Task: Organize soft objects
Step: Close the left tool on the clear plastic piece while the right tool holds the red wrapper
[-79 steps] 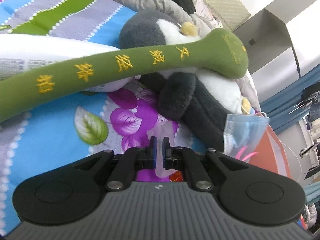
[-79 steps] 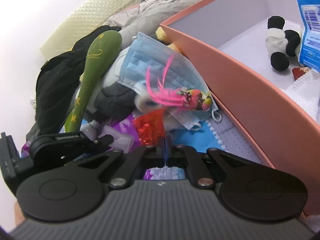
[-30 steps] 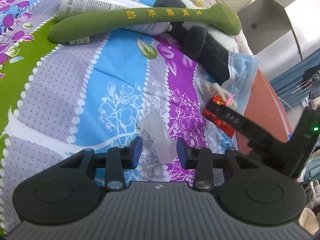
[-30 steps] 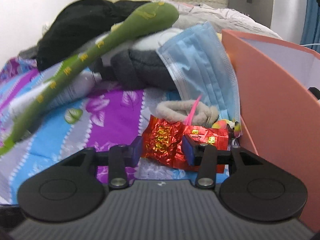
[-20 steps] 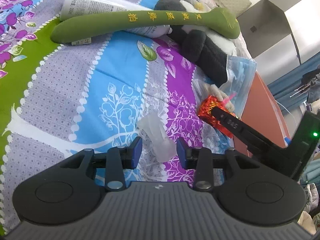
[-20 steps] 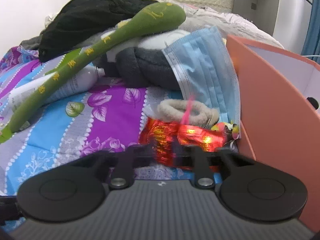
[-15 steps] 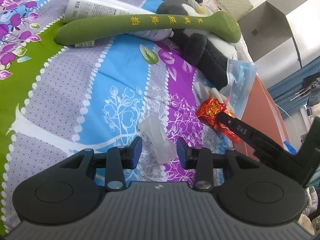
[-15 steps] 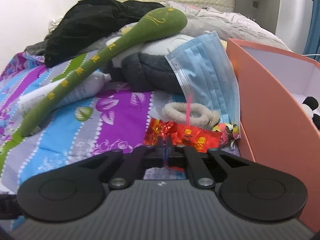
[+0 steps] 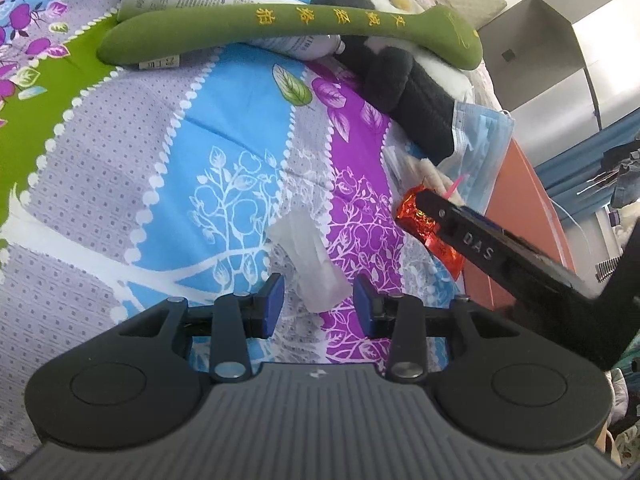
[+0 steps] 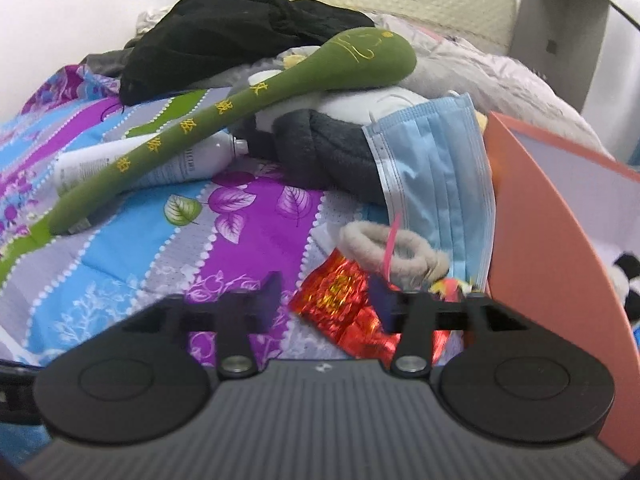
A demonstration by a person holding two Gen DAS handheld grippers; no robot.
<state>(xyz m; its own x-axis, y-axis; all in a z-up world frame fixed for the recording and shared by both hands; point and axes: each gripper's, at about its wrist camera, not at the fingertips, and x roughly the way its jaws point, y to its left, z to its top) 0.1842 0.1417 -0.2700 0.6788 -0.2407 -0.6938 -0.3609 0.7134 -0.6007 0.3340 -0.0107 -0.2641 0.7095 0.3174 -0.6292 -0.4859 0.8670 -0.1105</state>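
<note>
My left gripper (image 9: 318, 306) stands open low over the flowered bedsheet. A crumpled clear plastic wrapper (image 9: 312, 272) lies between its blue pads, and neither pad touches it. My right gripper (image 10: 326, 300) is opening its jaws around a red foil packet (image 10: 336, 296), which lies on the sheet. The left pad is clear of the foil. The left wrist view shows a right finger (image 9: 460, 236) beside the same red foil packet (image 9: 420, 220). A long green plush stick (image 10: 256, 96) rests across a grey and white plush toy (image 10: 332, 148).
A blue face mask (image 10: 436, 160) leans on the salmon box (image 10: 540, 208) at the right, with a small panda plush (image 10: 628, 276) inside. A beige scrunchie (image 10: 360, 240), a white tube (image 10: 100, 164) and a black garment (image 10: 224, 32) lie behind.
The right gripper's jaws were shut in front of the red packet half a second ago and now stand apart around it. The left gripper and the wrapper have kept still.
</note>
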